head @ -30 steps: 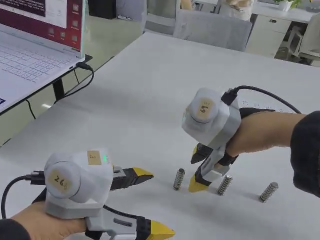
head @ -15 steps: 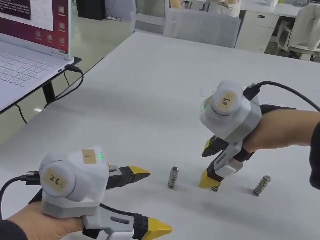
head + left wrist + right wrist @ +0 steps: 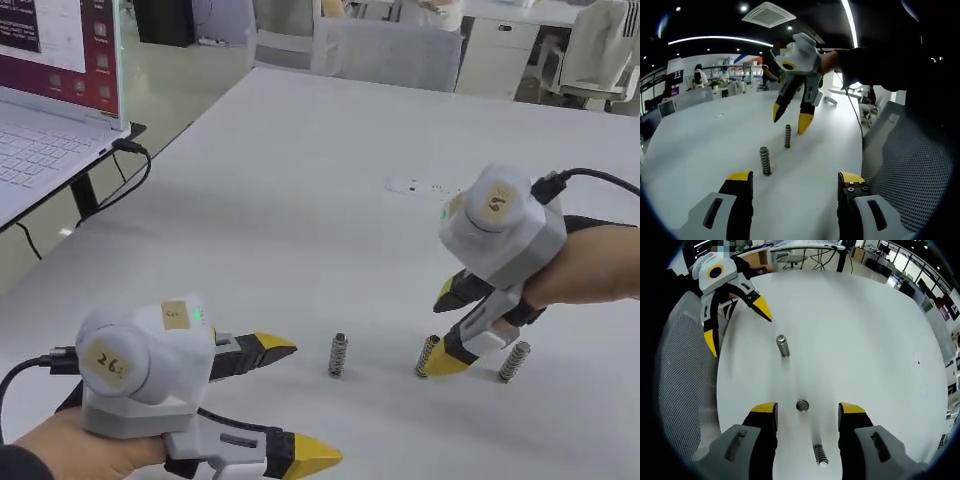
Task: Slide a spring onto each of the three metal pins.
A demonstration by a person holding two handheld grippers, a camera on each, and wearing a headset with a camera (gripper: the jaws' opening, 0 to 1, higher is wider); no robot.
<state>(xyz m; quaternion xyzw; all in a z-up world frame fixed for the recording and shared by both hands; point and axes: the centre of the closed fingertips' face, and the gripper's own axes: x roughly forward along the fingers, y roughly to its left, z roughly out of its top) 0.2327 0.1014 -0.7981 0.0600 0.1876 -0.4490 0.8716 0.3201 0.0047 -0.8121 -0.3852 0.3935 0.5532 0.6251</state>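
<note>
White worktop (image 3: pixel 300 200), office room behind; laptop (image 3: pixel 40 110) on a side stand at far left, grey chair (image 3: pixel 385 55) at the far edge. Item: three springs standing upright in a row, well apart from one another: left spring (image 3: pixel 339 354), middle spring (image 3: pixel 427 355), right spring (image 3: pixel 514 361). Your right gripper (image 3: pixel 447 328) hangs tilted down over the row, jaws apart, its lower yellow tip just beside the foot of the middle spring. In the right gripper view that gripper (image 3: pixel 808 408) has the middle spring (image 3: pixel 802 405) end-on in the gap between its tips, touching neither; the right spring (image 3: pixel 820 454) lies lower in the view between the jaw bodies, and the left spring (image 3: pixel 783 346) stands farther out. Your left gripper (image 3: pixel 297 400) is low at the near left, jaws wide apart and holding nothing, pointing towards the left spring but apart from it. In the left gripper view its jaws (image 3: pixel 795 177) frame the left spring (image 3: pixel 765 160), with the middle spring (image 3: pixel 787 136) beyond under the right gripper (image 3: pixel 790 110). Hard to make out: whether a metal pin stands inside any spring; the coils cover whatever is within. The left gripper's lower jaw is cut off by the bottom of the head view.
</note>
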